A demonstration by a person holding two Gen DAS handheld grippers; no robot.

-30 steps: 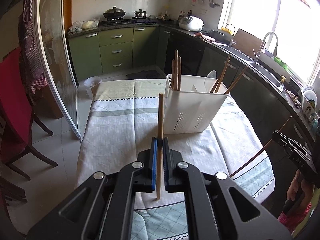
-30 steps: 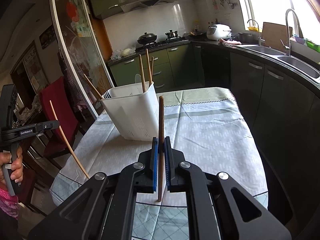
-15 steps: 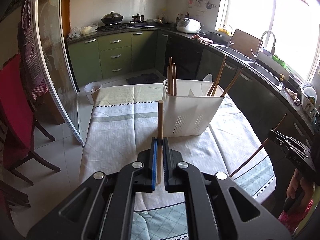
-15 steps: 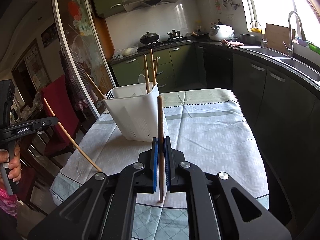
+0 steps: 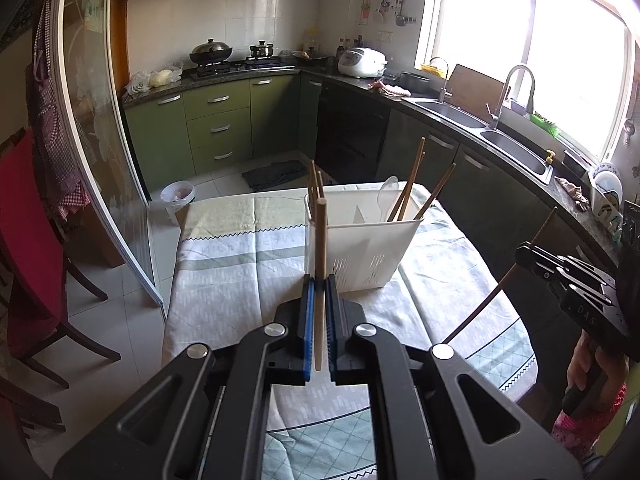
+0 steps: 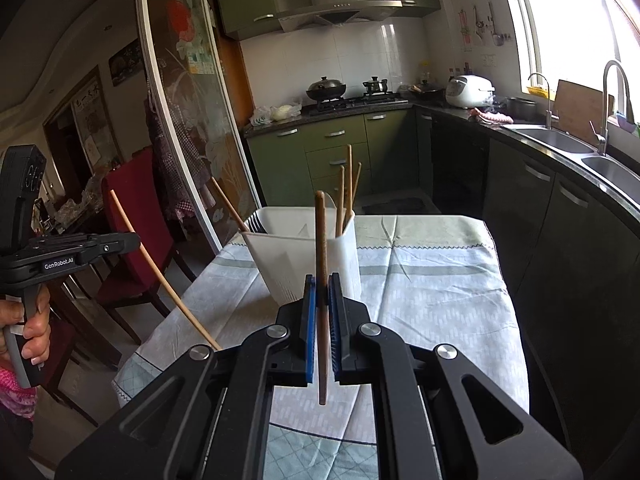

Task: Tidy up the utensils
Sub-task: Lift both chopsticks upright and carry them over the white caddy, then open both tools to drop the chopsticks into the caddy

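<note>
Showing dish rack (image 5: 606, 196): left view only

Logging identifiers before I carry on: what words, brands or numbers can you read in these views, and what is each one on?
"GenRobot.AI": on the side of the left gripper, right wrist view.
"DAS": partial, cut-off lettering on the right gripper body, left wrist view.
Mirrored, faded lettering on the tablecloth: not readable.
Range hood badge, wall posters, calendar on the glass door: too small or blurred.
</note>
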